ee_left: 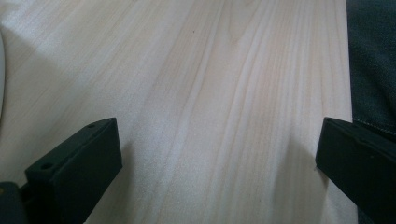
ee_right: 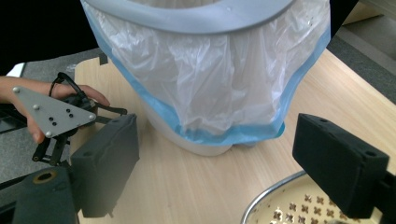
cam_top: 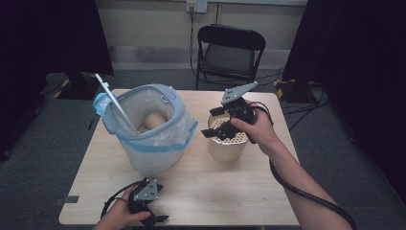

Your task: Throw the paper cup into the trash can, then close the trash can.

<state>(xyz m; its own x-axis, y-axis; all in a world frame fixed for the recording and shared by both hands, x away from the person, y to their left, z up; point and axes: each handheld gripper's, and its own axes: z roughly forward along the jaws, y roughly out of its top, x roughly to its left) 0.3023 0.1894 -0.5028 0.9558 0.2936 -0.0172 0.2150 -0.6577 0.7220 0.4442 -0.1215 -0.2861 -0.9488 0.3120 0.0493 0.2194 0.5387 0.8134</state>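
While my left gripper [cam_top: 152, 218] parks at the near edge of the table [cam_top: 201, 191], it does nothing: jaws spread wide, bare wood between them in the left gripper view, nothing held. Reads as idle standby, kept low and out of the working zone.

Next out, mid-table right: my right gripper [cam_top: 218, 125] hovers over the beige cylinder container [cam_top: 225, 151]. Its top is a perforated metal insert [ee_right: 299, 205], and in the right gripper view the rim sits just below and between my 2 jaws. Jaws are roughly 2/3 open, pads clear of the rim, nothing gripped. Wrist is tilted so the jaws straddle the near rim. My guess: lining up to pinch the insert's edge and lift it out.

Left of that, touching nothing, stands the lined bin [cam_top: 148, 129]: grey ring clamping a clear bag with blue trim [ee_right: 224, 84], lid flipped up at the far-left side. Something tan and rounded [cam_top: 155, 120] lies inside it. Open lid and proximity suggest it is the dump target for whatever the insert holds.

Farthest back: 1 black folding chair [cam_top: 230, 50] past the table, off the work.

Risk, as I judge it: thin rim, shallow bite, insert could tip.
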